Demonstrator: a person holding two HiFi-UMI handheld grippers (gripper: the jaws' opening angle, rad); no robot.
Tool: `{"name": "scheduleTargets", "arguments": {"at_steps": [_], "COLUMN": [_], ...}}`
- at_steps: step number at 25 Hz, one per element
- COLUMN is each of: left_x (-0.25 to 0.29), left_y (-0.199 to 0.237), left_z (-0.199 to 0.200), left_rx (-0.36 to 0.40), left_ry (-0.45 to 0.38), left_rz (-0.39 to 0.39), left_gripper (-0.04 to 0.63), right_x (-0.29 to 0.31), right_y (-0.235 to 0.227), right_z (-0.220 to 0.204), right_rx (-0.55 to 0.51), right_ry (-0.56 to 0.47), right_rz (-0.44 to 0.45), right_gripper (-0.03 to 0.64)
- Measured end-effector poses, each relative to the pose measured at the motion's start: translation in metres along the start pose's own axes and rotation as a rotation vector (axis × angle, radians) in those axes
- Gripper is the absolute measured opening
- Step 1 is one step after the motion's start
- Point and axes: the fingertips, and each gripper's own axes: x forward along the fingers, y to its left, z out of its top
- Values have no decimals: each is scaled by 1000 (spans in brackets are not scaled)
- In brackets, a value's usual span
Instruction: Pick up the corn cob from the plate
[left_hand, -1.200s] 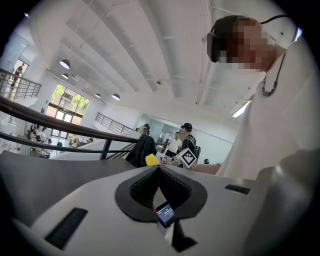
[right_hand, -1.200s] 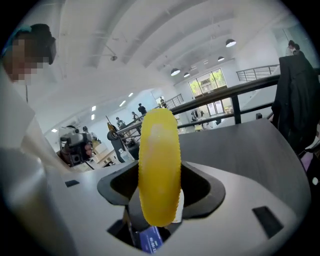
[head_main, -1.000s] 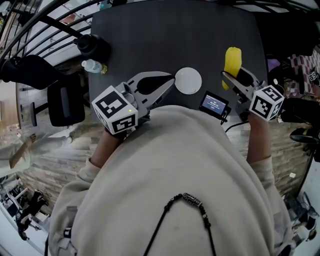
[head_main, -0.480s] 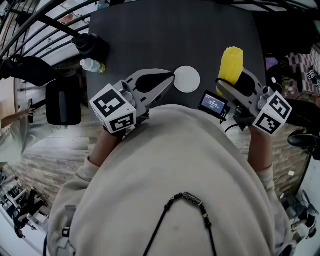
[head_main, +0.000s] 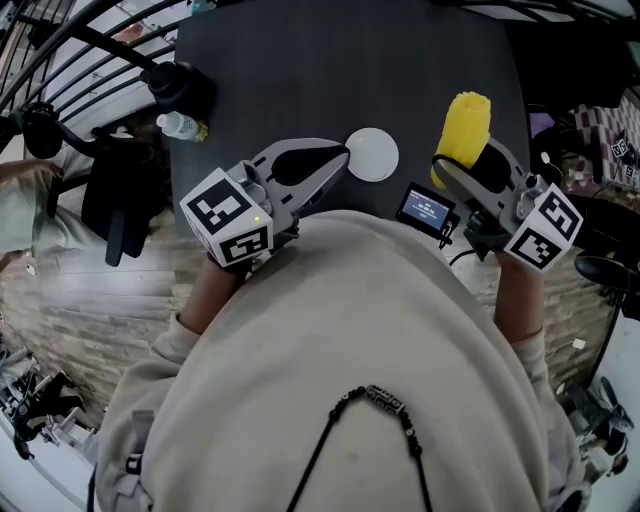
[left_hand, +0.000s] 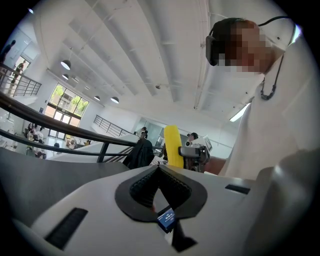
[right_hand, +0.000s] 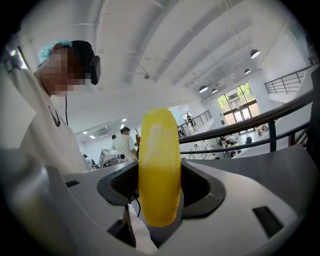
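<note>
Right gripper (head_main: 468, 156) jaws clamp the corn cob (head_main: 467, 120) near the table (head_main: 300, 70) edge (left gripper (head_main: 344, 153) jaws closed).

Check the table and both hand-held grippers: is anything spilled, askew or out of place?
Nothing stands out. The corn cob is clamped in the right hand-held gripper, to the right of the bare white plate and apart from it. The left hand-held gripper is shut and empty. Nothing is spilled.

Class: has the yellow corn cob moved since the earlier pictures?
Yes. The yellow corn cob, in the right gripper, looks larger beside the round white plate: lifted toward the camera.
</note>
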Motion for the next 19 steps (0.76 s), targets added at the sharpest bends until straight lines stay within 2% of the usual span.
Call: {"name": "scheduleTargets", "arguments": {"at_steps": [19], "left_x": [-15], "left_y": [-15], "left_z": [4], "left_rx": [10], "left_ry": [-7], "left_rz": [17], "left_gripper": [6], "right_x": [4], "right_y": [19], "right_z": [-1], "right_rx": [-14], "right_ry": [13], "right_rz": [25], "right_gripper": [261]}}
